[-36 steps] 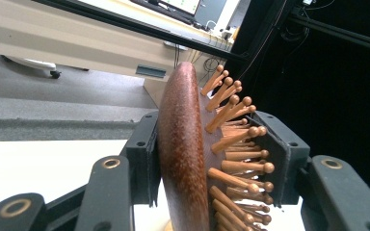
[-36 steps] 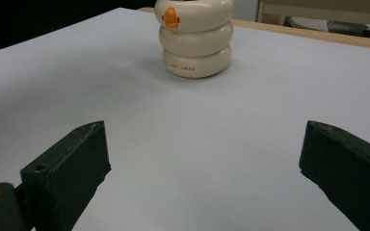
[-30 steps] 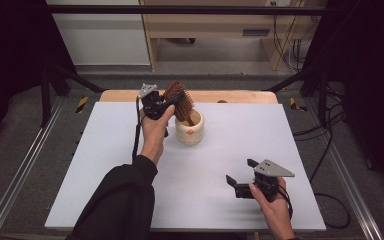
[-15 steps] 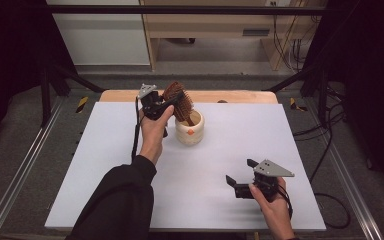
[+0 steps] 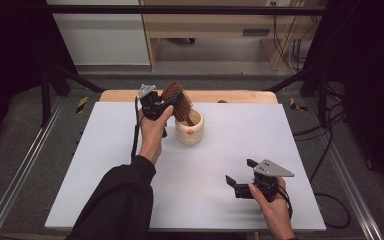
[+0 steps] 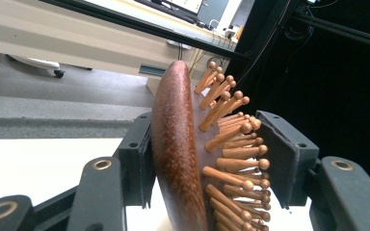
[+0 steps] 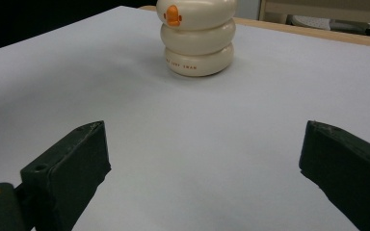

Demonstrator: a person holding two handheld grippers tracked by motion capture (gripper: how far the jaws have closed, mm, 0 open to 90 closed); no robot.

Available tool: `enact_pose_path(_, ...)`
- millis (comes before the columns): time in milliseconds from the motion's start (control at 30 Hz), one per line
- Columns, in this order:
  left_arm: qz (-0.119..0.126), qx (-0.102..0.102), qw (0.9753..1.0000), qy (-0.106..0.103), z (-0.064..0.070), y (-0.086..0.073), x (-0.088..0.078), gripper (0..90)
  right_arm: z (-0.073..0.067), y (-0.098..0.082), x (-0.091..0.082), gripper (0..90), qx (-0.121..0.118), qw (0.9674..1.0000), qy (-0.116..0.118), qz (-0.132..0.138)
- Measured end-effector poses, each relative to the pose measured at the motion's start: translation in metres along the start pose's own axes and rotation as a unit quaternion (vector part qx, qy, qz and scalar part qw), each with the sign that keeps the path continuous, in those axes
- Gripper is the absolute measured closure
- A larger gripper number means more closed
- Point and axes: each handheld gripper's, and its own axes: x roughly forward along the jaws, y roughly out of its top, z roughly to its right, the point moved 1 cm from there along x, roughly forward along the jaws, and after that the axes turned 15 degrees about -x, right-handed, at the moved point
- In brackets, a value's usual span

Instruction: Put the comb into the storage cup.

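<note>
A brown wooden hairbrush [image 5: 182, 107] stands handle-down in a cream ringed cup [image 5: 190, 131] with an orange mark, at the far middle of the white table. My left gripper [image 5: 172, 100] is closed around the brush head. In the left gripper view one pad lies on the smooth back of the hairbrush [image 6: 173, 144] and the other meets the bristle tips; the jaws have just been opening a little with the brush head between them. My right gripper [image 5: 239, 171] rests open near the front right, and the cup [image 7: 197, 38] stands well beyond its empty jaws.
The white table top [image 5: 105, 165] sits on a wooden board with metal rails on both sides. Black frame legs and cables stand off the table's far corners. A wooden cabinet is behind the table.
</note>
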Motion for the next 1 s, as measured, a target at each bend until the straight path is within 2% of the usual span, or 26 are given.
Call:
enact_pose_path(500,-0.002,-0.004,1.0000,-0.004,-0.0019,0.0000,-0.0016,38.3,-0.0004,-0.0001,0.0005,4.0,-0.001,1.0000,0.001,-0.001)
enact_pose_path(1000,-0.003,-0.008,1.0000,0.003,-0.0058,0.0002,-0.0018,37.0,-0.0008,-0.0002,0.0010,4.0,0.000,1.0000,0.003,-0.002)
